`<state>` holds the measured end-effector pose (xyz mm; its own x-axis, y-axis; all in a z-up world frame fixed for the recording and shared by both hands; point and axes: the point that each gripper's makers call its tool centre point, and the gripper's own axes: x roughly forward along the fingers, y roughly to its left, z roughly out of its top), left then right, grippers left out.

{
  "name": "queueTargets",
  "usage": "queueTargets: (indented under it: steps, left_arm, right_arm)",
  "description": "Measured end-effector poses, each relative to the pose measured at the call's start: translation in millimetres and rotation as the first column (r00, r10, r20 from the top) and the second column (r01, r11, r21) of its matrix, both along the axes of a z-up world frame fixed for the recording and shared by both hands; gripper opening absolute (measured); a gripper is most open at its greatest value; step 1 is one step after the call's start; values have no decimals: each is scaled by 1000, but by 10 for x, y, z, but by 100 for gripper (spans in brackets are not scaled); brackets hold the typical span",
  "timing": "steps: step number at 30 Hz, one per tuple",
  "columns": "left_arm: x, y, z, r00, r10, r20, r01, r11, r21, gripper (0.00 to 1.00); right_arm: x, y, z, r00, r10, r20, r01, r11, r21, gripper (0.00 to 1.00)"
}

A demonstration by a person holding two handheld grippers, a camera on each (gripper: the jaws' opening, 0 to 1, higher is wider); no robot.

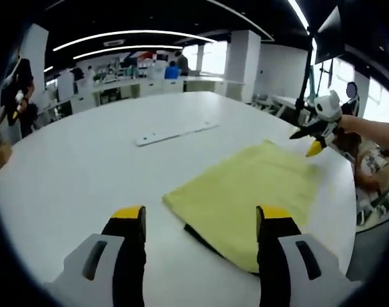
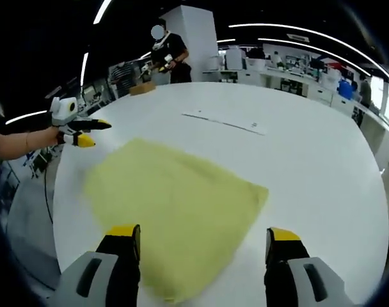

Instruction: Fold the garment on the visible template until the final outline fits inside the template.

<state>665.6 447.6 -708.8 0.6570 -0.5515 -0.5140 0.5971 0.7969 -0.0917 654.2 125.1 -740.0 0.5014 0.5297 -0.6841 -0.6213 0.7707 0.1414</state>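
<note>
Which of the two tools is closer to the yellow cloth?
Right, narrowly. The right tool has its tip at the far edge of the yellow cloth; the left tool hangs just off a corner.

Garment on the table between our two grippers

In the left gripper view we see the folded garment (image 1: 252,198) lying on the table (image 1: 86,166), ahead and to the right of our left gripper (image 1: 201,220), its near edge reaching between the jaws. Beyond it on the table lies a flat strip (image 1: 175,133). Our right gripper (image 1: 317,135) hangs over the garment's far right corner. In the right gripper view the garment (image 2: 175,204) spreads before our right gripper (image 2: 204,240), and our left gripper (image 2: 86,133) hovers past its far left edge. A person (image 2: 169,54) stands behind the table.
</note>
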Motion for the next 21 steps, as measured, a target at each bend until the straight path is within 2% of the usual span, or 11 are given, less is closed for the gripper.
queueTargets:
  steps: [11,21]
  left_arm:
    - [-322,-24,1,1000,4,4,-4,1000,-28,66]
    - [-701,-81,-118,1000,-21,-17,21,1000,-20,64]
  right_arm:
    - [-397,-42,-59,1000,-9,-14,9,1000,15,79]
    - [-711,-44,-167,999,-8,-33,8,1000,22,75]
